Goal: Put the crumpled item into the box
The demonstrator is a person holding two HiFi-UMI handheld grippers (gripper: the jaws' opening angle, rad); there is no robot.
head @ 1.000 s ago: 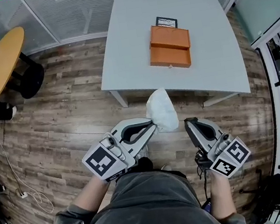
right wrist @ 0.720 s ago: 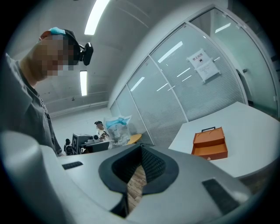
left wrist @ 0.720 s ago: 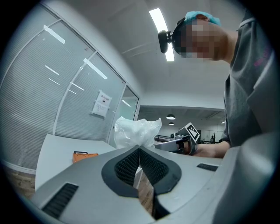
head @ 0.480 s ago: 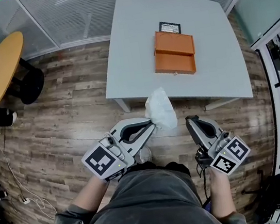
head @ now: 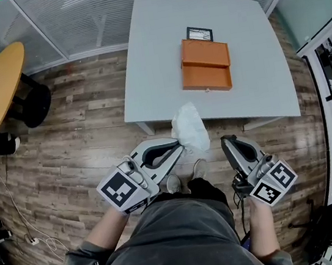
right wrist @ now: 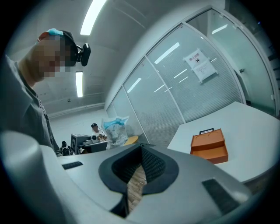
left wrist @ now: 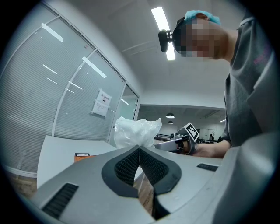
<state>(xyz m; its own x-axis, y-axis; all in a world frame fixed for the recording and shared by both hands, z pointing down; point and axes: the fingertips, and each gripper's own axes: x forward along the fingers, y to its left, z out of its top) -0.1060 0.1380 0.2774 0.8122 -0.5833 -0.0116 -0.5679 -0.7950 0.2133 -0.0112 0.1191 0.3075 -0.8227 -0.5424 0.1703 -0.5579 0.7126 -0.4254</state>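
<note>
Over floor (head: 81, 141), left gripper (head: 180, 149) clamps one crumpled bag (head: 190, 128), right gripper (head: 227, 143) closed, one box (head: 205, 65)

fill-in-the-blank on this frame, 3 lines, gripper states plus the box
The left gripper is ___ on the white crumpled item.
The right gripper, jaws together, holds ___.
The ___ box sits on the table.
Missing: shut; nothing; orange.
</note>
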